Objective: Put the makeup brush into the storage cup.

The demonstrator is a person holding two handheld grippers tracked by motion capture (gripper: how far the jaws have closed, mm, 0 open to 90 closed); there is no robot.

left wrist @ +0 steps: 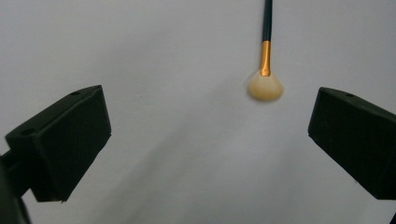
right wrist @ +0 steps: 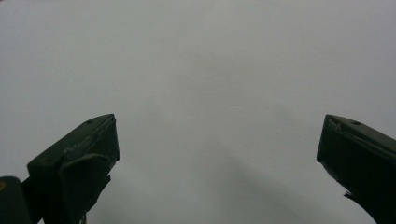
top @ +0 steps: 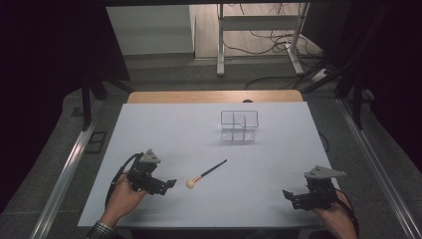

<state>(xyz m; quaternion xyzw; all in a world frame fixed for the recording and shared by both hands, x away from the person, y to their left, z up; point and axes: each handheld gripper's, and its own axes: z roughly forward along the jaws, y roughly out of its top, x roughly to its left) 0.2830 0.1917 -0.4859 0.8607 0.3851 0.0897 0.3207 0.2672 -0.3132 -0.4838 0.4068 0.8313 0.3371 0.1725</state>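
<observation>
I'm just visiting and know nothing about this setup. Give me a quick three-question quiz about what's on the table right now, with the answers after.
1. True or false: the left gripper is holding the brush.
2. Which end of the brush lies nearer the left gripper? A) the pale bristle head B) the dark handle tip
3. Fill in: the clear organizer stands toward the ____ edge of the white table, beyond the brush.

Key
1. False. Its jaws stand wide apart in the left gripper view, with the brush lying on the table ahead of them.
2. A.
3. Far. The right gripper, also open, rests near the table's near right corner, well away from both.
</observation>
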